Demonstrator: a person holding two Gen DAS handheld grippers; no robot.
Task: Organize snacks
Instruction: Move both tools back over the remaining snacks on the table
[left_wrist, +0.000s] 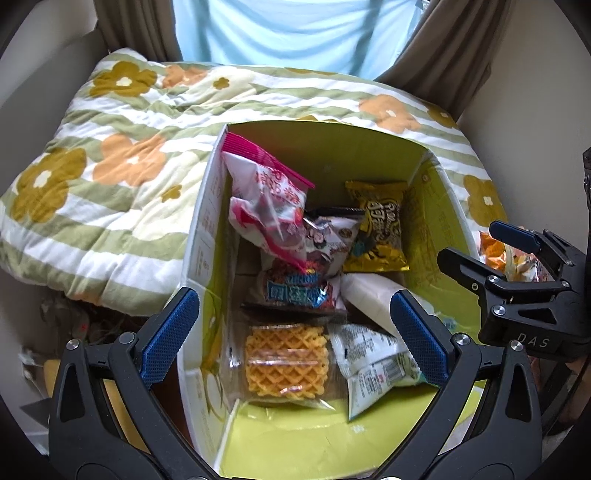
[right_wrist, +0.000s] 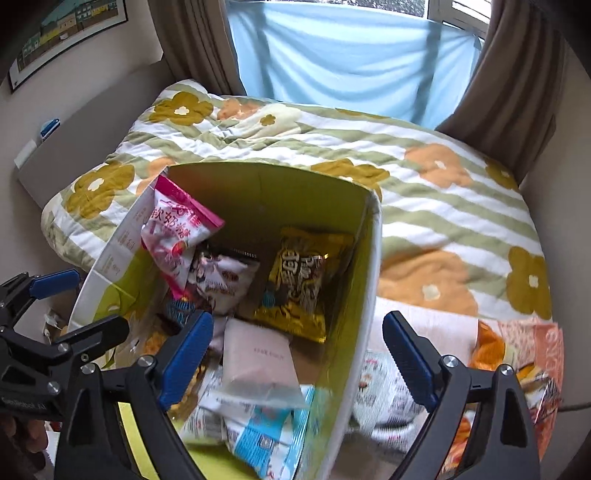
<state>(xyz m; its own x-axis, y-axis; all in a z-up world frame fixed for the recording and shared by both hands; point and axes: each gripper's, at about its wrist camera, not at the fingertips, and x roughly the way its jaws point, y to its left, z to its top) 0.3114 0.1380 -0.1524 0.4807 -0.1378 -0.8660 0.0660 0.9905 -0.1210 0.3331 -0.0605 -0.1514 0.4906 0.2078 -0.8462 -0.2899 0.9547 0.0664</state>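
Note:
An open green-lined cardboard box (left_wrist: 432, 206) stands on the bed and holds several snack packs: a pink-and-white candy bag (left_wrist: 266, 206), a yellow chip bag (left_wrist: 376, 225), a waffle-cracker pack (left_wrist: 286, 360) and a white pack (left_wrist: 373, 365). My left gripper (left_wrist: 291, 339) is open and empty, straddling the box's left wall. My right gripper (right_wrist: 295, 350) is open and empty, straddling the box's right wall (right_wrist: 365, 295); it also shows in the left wrist view (left_wrist: 476, 243). A pale flat pack (right_wrist: 258, 362) lies in the box below it.
A flowered quilt (left_wrist: 110, 158) covers the bed behind the box. More snack bags (right_wrist: 517, 350) lie on the bed right of the box. Curtains (right_wrist: 509, 74) and a window are at the back. Clutter lies on the floor at left (left_wrist: 74, 325).

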